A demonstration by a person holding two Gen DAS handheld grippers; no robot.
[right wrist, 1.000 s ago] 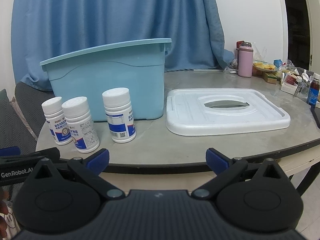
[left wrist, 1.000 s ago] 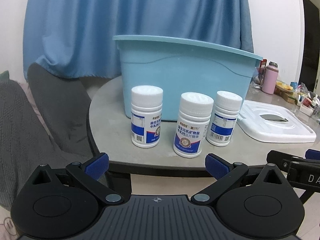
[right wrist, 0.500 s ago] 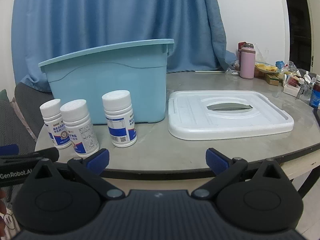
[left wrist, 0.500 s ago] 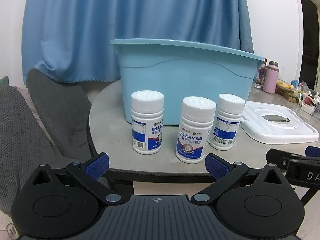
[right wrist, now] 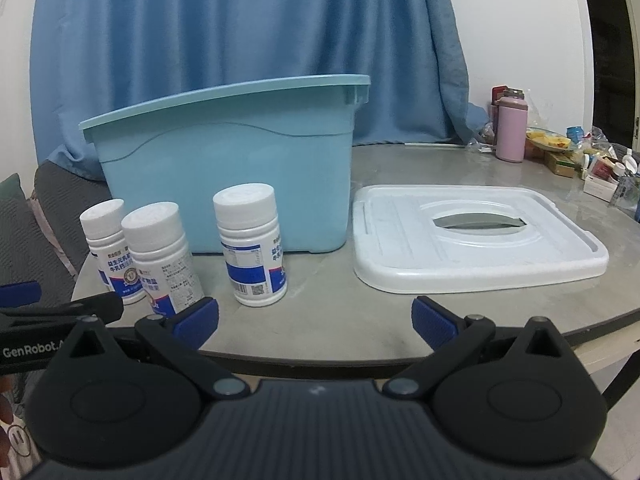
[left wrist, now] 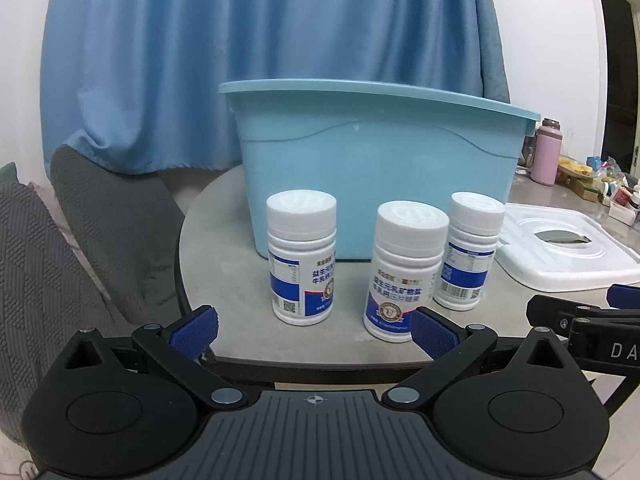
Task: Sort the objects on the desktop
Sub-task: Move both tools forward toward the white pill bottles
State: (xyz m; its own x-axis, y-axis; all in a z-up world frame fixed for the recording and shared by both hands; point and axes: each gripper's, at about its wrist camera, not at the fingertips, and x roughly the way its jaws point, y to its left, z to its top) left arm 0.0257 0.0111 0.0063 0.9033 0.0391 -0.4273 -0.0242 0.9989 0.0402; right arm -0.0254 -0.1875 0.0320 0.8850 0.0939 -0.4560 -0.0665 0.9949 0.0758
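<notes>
My left claw sits at the bottom of its frame with the blue pads spread wide and nothing between them, and my right claw is just as wide and empty at the bottom of its own frame. In the left wrist view, three white pill bottles stand upright at frame centre on the grey round table: the left bottle, the middle bottle and the right bottle, all with white caps and blue-banded labels. They stand apart from each other, just in front of the light blue bin, which fills the middle of the frame. A white lid lies flat at the right edge, beside the bin. A pink flask stands at the far right, and a blue curtain hangs across the top
</notes>
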